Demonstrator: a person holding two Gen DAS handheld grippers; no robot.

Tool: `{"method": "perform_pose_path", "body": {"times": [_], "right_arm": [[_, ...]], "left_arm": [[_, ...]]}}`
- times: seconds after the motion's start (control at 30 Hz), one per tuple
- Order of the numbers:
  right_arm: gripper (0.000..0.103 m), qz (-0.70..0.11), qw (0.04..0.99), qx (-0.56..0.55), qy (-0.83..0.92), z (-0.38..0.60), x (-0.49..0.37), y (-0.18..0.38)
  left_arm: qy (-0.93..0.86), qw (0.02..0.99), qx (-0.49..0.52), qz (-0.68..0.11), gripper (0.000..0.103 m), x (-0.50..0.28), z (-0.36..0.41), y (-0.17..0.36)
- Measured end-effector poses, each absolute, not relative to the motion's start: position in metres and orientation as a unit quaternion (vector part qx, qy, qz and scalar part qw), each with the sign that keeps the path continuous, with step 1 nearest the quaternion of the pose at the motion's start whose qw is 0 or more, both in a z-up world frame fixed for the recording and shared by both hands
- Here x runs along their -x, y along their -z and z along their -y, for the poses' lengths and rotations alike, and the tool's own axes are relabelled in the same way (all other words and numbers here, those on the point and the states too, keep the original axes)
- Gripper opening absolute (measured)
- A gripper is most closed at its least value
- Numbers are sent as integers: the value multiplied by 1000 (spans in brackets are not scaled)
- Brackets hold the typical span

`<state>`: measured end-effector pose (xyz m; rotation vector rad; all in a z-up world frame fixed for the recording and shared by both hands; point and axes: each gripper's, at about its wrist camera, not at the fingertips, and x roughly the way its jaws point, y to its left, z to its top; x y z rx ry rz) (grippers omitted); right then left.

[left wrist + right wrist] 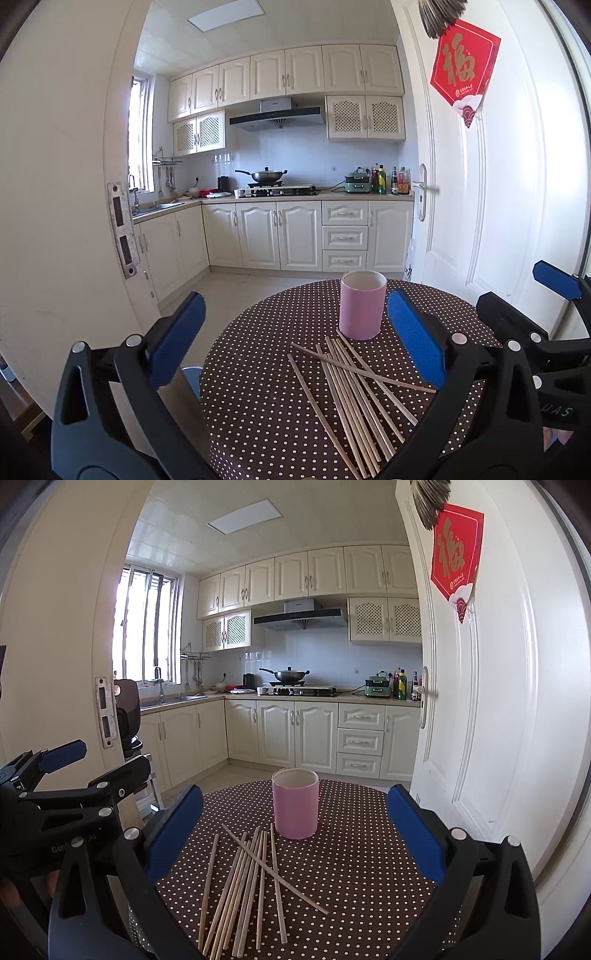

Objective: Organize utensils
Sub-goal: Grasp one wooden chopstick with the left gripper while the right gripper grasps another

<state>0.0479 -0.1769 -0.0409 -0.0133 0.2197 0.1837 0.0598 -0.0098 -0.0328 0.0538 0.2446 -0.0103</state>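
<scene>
**Home kitchen, seen through an open doorway**

Cream cabinets (pixel 280 236) line the walls; wok (pixel 264 174) on the stove above them, range hood (pixel 277 116) over that; sink (pixel 173 698) left of the stove under a window; condiment bottles (pixel 391 181) right; polka-dot table (pixel 351 867) nearest.

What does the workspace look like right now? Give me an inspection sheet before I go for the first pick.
Surface: round table with brown polka-dot cloth.
Job's things: pink cup upright, apparently empty, at the far side; chopsticks loose in a heap in front of it, one lying crosswise over the others, none in the cup.
Clutter: nothing seen on the table besides these.
Grippers: left tool open, holding nothing, above the chopsticks; right tool open, holding nothing, beside it.
Cables: nothing seen near the table.
Surroundings: open white door to the right with a red decoration; kitchen beyond with a wok on the stove.
</scene>
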Motion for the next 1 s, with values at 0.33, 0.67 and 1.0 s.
{"method": "perform_pose_path", "body": {"times": [0.33,0.67,1.0], "right_arm": [[87,-142,985,4,-103,177,-73,51],[69,-201,972,17,-120,173,-104,72],[48,-323,936,23,-139,175,-152,114]], "left_arm": [[8,984,-26,-177,97,-92,9,48],[34,960,-14,-278,97,-135,1,82],[65,892,67,-443,67,-201,-31,152]]}}
